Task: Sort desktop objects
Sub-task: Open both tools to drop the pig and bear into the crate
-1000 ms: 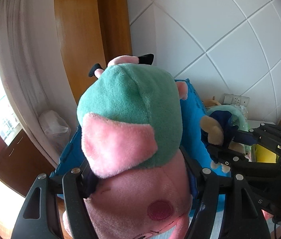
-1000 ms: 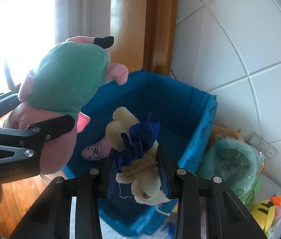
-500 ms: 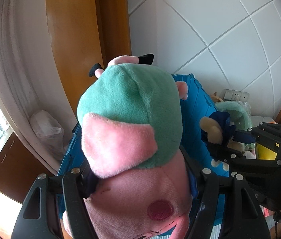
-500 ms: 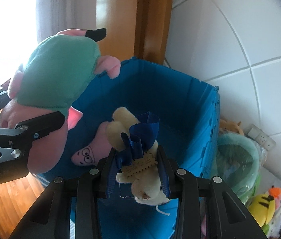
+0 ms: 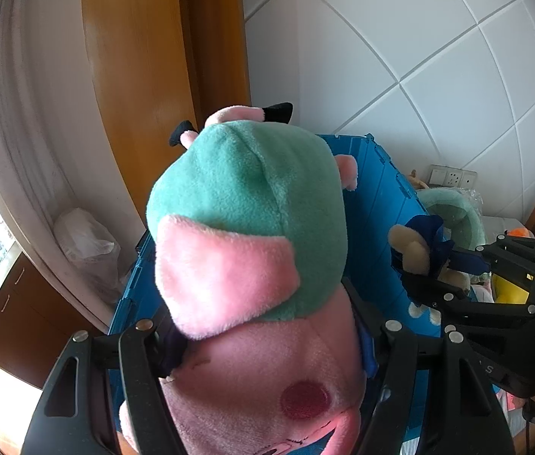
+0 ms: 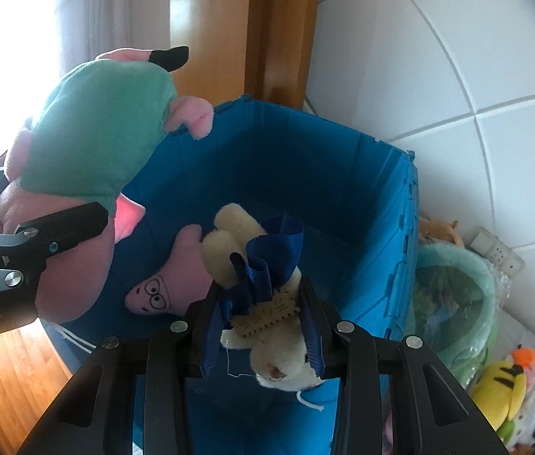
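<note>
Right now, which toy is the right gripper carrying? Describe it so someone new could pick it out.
Start at the big blue plastic crate against the white tiled wall. Just above its open top, the right gripper is shut on a small cream plush animal wearing a dark blue ribbon bow. Unlike the large pink pig plush in a green dress held beside it, it is pale, small and beribboned.

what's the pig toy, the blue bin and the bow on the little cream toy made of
Pig plush: soft fleece-like fabric, matte, with fuzzy nap.
Blue bin: looks like rigid plastic, smooth with a slight sheen, moulded ribs along its rim.
Bow on the cream plush: probably satin ribbon, glossy, holding crisp loops.
</note>
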The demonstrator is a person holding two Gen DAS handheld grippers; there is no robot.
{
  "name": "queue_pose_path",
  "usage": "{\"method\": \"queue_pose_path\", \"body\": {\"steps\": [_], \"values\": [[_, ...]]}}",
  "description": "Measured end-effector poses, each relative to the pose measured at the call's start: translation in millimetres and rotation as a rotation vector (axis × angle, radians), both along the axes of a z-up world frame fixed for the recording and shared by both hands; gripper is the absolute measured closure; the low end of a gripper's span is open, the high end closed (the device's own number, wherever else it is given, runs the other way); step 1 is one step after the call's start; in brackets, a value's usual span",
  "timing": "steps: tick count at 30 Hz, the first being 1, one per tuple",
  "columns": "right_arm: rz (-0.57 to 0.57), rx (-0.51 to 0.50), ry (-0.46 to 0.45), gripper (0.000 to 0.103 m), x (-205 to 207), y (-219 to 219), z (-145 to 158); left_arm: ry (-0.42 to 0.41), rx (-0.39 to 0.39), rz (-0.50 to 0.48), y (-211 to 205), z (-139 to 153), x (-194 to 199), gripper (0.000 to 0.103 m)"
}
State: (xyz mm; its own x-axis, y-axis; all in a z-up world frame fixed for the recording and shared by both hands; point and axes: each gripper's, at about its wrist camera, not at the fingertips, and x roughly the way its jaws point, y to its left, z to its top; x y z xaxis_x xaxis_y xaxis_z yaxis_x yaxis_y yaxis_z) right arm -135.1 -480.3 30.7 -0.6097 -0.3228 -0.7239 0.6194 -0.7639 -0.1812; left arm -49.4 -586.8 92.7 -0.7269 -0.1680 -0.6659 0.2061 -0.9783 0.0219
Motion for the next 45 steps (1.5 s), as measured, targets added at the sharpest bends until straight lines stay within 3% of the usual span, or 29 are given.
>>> {"method": "queue_pose_path", "body": {"steps": [4,6,7,9,11,27,35,45], "values": [[-0.002,0.002,0.002,0.067,-2,0,-1,0.001,-0.002,0.001,-3,0,0,0.034],[-0.004,0.007,0.009,0.064,-2,-1,-1,-0.002,-0.012,0.001,-3,-2,0,0.03],[-0.009,0.013,0.02,0.061,-2,-2,-1,-0.004,-0.017,0.002,-3,-3,-1,0.023],[-0.018,0.023,0.054,0.03,-1,-3,1,-0.004,-0.02,0.015,-5,-4,-2,0.015],[-0.02,0.017,0.069,0.007,-1,-3,3,-0.002,-0.022,0.028,-6,-6,-2,0.0],[-0.002,0.019,0.055,0.006,10,-3,4,0.014,-0.014,0.059,-9,-2,14,0.0],[-0.013,0.026,0.046,0.006,28,20,0,0.012,-0.006,0.054,10,-3,31,0.0],[-0.073,-0.008,0.036,0.006,75,117,-14,0.011,-0.003,-0.072,107,-12,48,0.0]]}}
